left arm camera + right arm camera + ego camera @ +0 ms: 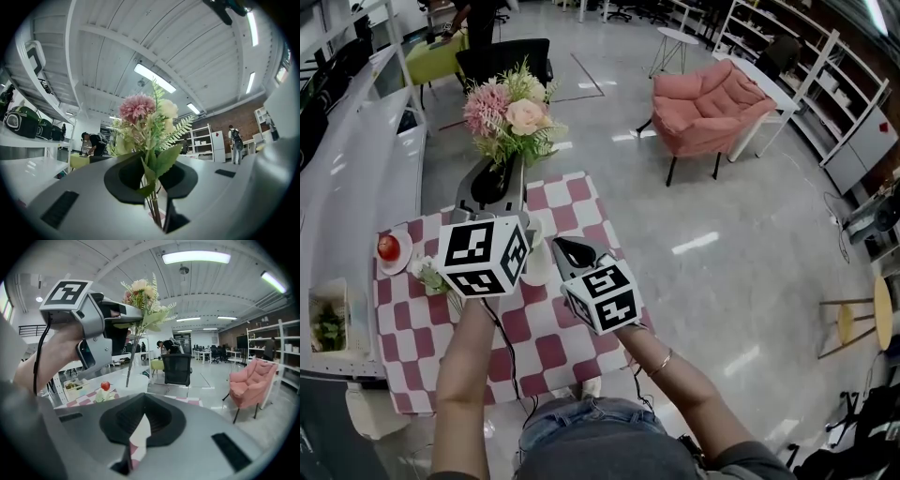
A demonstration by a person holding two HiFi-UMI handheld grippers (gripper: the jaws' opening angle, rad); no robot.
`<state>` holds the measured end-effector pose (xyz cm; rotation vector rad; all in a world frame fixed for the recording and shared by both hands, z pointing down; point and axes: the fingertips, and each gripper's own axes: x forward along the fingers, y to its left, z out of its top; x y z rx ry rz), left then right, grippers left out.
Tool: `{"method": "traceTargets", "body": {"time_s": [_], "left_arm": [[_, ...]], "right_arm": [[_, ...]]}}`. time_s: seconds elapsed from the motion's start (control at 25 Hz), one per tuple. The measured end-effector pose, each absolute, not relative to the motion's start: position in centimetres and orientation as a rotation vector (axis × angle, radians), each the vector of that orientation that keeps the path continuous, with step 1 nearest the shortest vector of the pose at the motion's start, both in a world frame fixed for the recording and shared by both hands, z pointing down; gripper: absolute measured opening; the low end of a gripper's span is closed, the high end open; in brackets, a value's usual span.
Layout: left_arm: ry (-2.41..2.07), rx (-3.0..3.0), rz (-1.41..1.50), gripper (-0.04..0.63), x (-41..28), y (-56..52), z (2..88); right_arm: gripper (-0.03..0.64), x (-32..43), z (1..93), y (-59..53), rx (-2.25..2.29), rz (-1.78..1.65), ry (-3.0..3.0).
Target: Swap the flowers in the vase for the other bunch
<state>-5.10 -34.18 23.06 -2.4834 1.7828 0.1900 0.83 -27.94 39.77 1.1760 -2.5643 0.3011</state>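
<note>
My left gripper is shut on the stems of a bunch of flowers with pink and peach blooms and green fern. It holds the bunch upright above the red-and-white checked table. In the left gripper view the bunch rises from between the jaws. In the right gripper view the stems hang down to the mouth of a white vase; whether they are inside I cannot tell. The vase stands between the two grippers. My right gripper is just right of the vase, shut and empty. A second, pale green bunch lies on the cloth.
A red apple sits on a small plate at the table's left edge. A tray of greens rests on the grey counter to the left. A black chair stands beyond the table, with a pink armchair to the right.
</note>
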Motion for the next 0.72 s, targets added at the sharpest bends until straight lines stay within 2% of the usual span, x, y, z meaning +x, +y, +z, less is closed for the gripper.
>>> {"method": "traceTargets", "body": {"time_s": [0.72], "left_arm": [[1.878,-2.486,0.045,0.107,-5.8,-32.3,27.3]], "right_arm": [[0.010,0.1,41.8,-26.1,1.121,0.341,-2.536]]}}
